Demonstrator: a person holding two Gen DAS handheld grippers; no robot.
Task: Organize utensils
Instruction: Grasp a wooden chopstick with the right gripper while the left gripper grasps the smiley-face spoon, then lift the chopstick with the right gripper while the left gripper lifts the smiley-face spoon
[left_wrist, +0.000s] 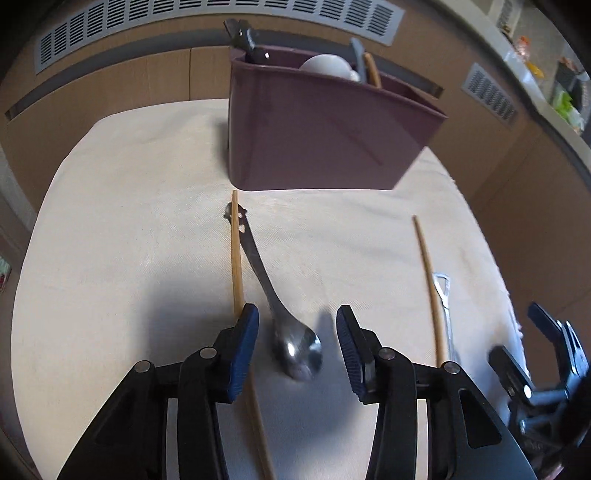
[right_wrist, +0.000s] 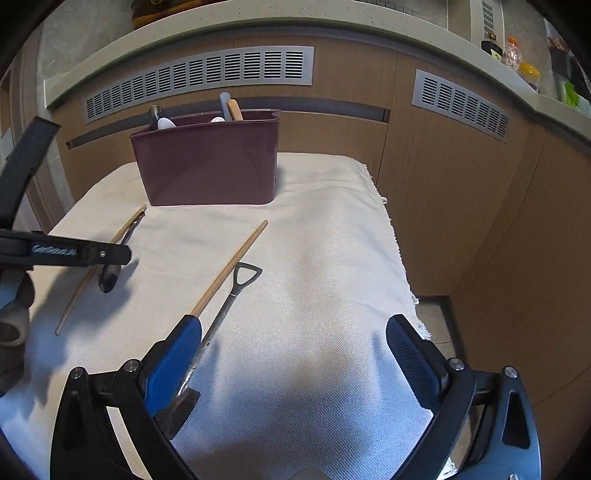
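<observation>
A steel spoon (left_wrist: 295, 347) lies on the cream cloth (left_wrist: 122, 229), its bowl between the open fingers of my left gripper (left_wrist: 297, 350). A wooden chopstick (left_wrist: 236, 258) lies beside it on the left. A second chopstick (left_wrist: 430, 288) and a shovel-handled metal spoon (left_wrist: 445, 295) lie to the right. My right gripper (right_wrist: 295, 354) is open and empty; the shovel spoon (right_wrist: 225, 306) and that chopstick (right_wrist: 229, 269) run by its left finger. The maroon utensil bin (right_wrist: 207, 166) at the back holds several utensils.
The cloth-covered table ends at a fringed right edge (right_wrist: 399, 258) with floor beyond. Wooden cabinets with vent grilles (right_wrist: 199, 77) stand behind. My left gripper shows at the left of the right wrist view (right_wrist: 74, 254), over the spoon.
</observation>
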